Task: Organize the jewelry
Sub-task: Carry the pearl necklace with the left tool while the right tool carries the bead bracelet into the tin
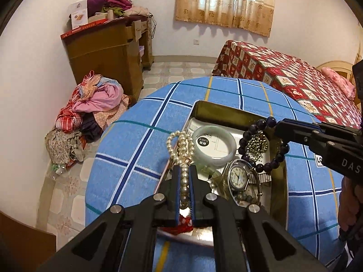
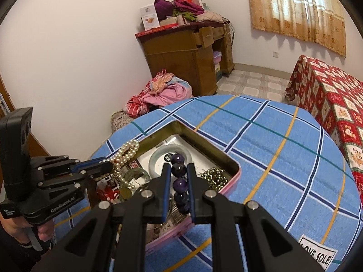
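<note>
An open tin box (image 1: 217, 110) (image 2: 226, 158) lies on the blue plaid cloth. My left gripper (image 1: 184, 170) (image 2: 111, 165) is shut on a pearl necklace (image 1: 182, 146) (image 2: 127, 150), whose loops hang over the tin's left edge. A dark purple bead bracelet (image 1: 264, 146) (image 2: 179, 170) hangs above the tin's right side, with my right gripper (image 2: 178, 165) (image 1: 278, 127) shut on it. Inside the tin lie a pale green jade bangle (image 1: 214, 144) (image 2: 156, 156), a wristwatch (image 1: 237, 176), a gold bead chain (image 1: 257, 144) (image 2: 214, 175) and something red (image 1: 185, 223).
The cloth covers a rounded table (image 1: 127, 149) (image 2: 272, 149). Beyond it are a clothes pile (image 1: 88, 111), a wooden desk (image 1: 106, 52) stacked with things, and a bed with a red patterned cover (image 1: 295, 77). A hand (image 2: 43, 229) holds the left gripper.
</note>
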Action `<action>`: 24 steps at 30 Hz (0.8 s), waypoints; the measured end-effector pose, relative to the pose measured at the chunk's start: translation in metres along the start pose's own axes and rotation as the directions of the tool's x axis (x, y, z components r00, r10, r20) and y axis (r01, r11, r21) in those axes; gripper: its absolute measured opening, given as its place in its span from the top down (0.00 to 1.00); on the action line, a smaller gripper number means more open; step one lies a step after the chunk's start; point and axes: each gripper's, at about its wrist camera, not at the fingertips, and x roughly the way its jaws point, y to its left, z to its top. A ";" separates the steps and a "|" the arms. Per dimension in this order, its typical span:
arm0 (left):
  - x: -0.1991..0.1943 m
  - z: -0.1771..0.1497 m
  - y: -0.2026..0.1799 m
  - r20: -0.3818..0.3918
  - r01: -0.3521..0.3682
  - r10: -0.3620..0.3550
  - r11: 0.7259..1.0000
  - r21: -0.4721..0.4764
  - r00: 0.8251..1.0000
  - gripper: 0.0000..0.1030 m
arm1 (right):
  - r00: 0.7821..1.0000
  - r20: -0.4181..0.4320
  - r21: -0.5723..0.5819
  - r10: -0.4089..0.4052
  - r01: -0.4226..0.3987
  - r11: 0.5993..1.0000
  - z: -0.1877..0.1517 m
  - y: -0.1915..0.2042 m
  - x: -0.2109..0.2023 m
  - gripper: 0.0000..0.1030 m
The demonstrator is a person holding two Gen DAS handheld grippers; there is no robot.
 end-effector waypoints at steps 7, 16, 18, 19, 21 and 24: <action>0.002 -0.010 -0.004 -0.017 0.011 -0.011 1.000 -0.008 1.000 0.95 | 1.000 -0.010 0.024 0.004 -0.004 1.000 -0.009 -0.001 0.004 0.85; 0.009 -0.014 -0.020 -0.039 0.033 -0.032 0.999 0.033 0.999 0.95 | 0.999 -0.023 0.061 -0.032 0.033 0.998 -0.016 -0.008 0.011 0.85; 0.011 -0.014 -0.023 -0.041 0.034 -0.032 0.998 0.043 0.999 0.95 | 0.999 -0.024 0.057 -0.032 0.033 0.998 -0.018 -0.006 0.012 0.85; 0.013 -0.014 -0.023 -0.045 0.032 -0.030 0.999 0.041 0.999 0.95 | 0.999 -0.025 0.054 -0.033 0.034 0.998 -0.019 -0.005 0.012 0.85; 0.015 -0.014 -0.022 -0.051 0.027 -0.025 0.999 0.034 0.998 0.95 | 0.999 -0.026 0.046 -0.039 0.040 0.998 -0.020 -0.002 0.012 0.85; 0.018 -0.015 -0.021 -0.056 0.019 -0.017 0.999 0.035 0.998 0.95 | 0.997 -0.029 0.034 -0.070 0.071 0.997 -0.021 -0.001 0.014 0.85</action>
